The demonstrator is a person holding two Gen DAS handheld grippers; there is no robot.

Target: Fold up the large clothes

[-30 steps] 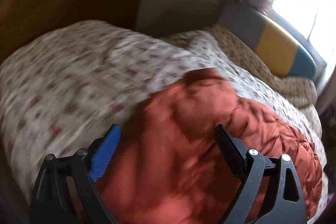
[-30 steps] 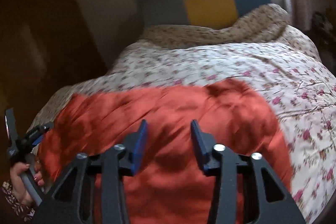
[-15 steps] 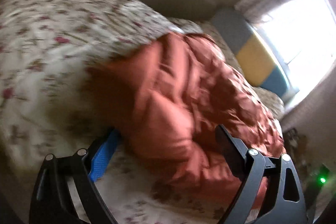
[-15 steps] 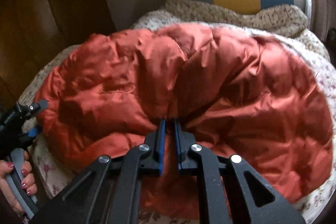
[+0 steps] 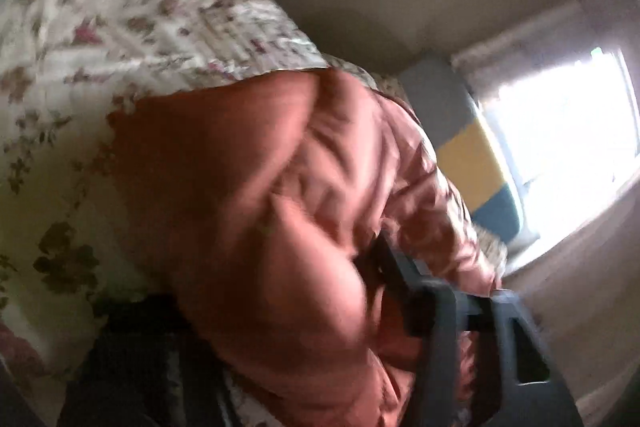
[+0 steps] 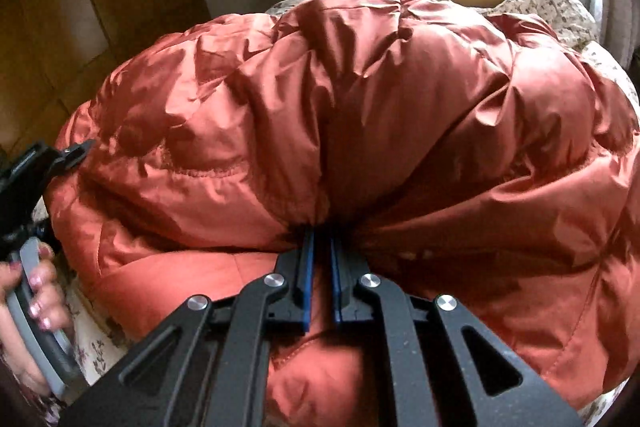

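Here R claw (image 6: 321,247) pinches orange jacket (image 6: 360,107) on floral bedspread (image 5: 120,7); L claw's state unclear.

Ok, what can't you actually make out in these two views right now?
- Left wrist view: motion blur; the rust-orange puffy jacket covers one finger of the left tongs, so their state is unclear.
- Right wrist view: the jacket bulges over the tips of the right tongs; the pinched edge is hidden.
- Both views: the jacket hides most of the floral bedspread.

Our right gripper (image 6: 322,247) has its fingers pinched nearly together. Our left gripper (image 5: 280,287) is blurred, fingers spread; our left hand (image 6: 28,291) grips its handle.
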